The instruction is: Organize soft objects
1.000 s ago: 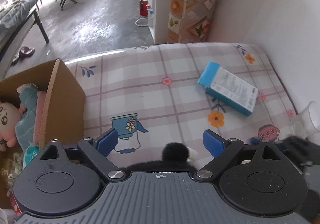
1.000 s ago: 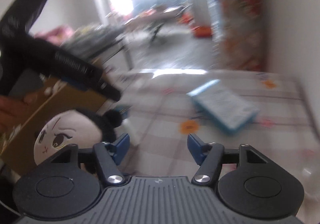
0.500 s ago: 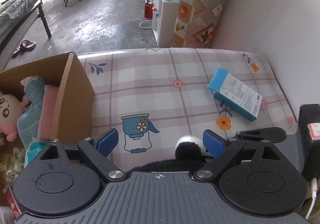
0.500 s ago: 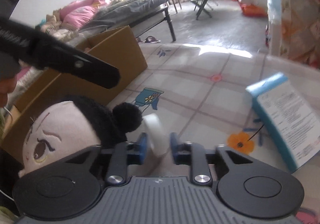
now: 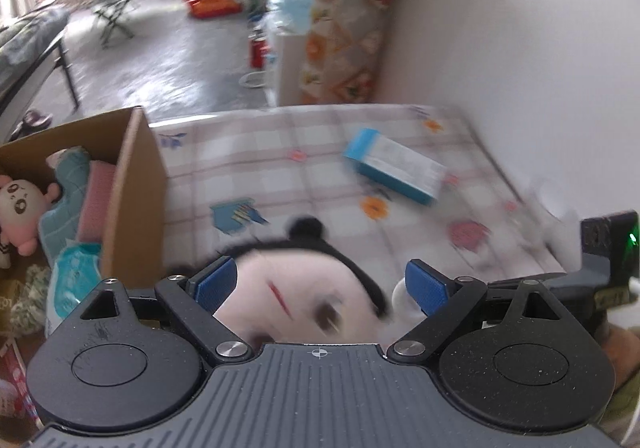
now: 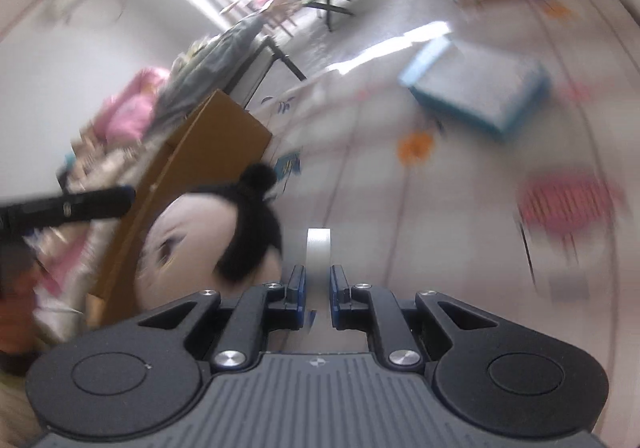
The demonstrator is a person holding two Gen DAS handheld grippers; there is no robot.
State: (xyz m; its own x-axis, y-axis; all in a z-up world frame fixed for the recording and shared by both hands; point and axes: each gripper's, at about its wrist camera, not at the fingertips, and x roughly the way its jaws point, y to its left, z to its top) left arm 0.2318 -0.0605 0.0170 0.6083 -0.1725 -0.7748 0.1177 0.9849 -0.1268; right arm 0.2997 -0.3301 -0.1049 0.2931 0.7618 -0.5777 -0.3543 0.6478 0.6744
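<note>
A plush doll [image 5: 296,288] with a pale face and black hair is lifted between the open fingers of my left gripper [image 5: 320,284], which do not touch it. My right gripper [image 6: 318,284] is shut on the doll's white part [image 6: 319,248], and the doll's head [image 6: 208,236] hangs to its left. A cardboard box [image 5: 136,184] stands at the left and holds a pink plush [image 5: 20,204], a teal cloth [image 5: 64,208] and other soft things. The box also shows in the right wrist view [image 6: 208,152].
A blue and white carton [image 5: 394,172] lies on the checked tablecloth [image 5: 256,176] at the far right; it also shows in the right wrist view [image 6: 476,92]. A white wall runs along the right. A clear cup [image 5: 556,200] stands by the table's right edge.
My right gripper has lifted the doll by its white part and tilted. The doll's face has risen into the left wrist view between the open fingers. Both views are blurred by motion.
</note>
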